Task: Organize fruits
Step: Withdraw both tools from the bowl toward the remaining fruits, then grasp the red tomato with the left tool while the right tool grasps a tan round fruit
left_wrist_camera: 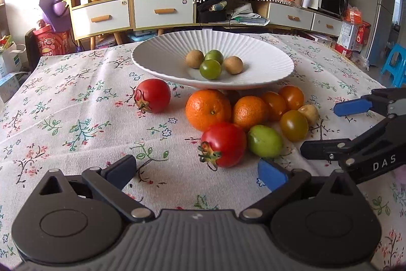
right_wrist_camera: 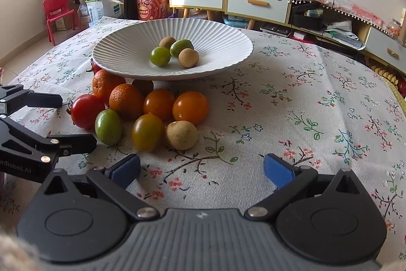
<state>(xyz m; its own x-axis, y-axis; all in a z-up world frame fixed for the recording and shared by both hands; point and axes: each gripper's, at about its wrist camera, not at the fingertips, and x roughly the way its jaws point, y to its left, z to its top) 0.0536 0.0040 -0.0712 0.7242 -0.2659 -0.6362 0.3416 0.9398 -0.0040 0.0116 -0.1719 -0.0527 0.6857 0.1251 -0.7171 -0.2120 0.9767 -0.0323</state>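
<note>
Both the left gripper [left_wrist_camera: 196,173] and right gripper [right_wrist_camera: 201,170] hover with jaws apart and empty above a floral tablecloth [right_wrist_camera: 291,103], where glossy tomatoes [left_wrist_camera: 223,144] and dimpled oranges [left_wrist_camera: 208,109] cluster at the ribbed white plate's [left_wrist_camera: 266,52] six o'clock.

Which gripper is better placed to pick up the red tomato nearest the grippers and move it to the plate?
Left, probably. The left gripper is open with the red tomato just ahead of its fingers. The right gripper faces bare tablecloth, the fruit pile off to its left.
</note>
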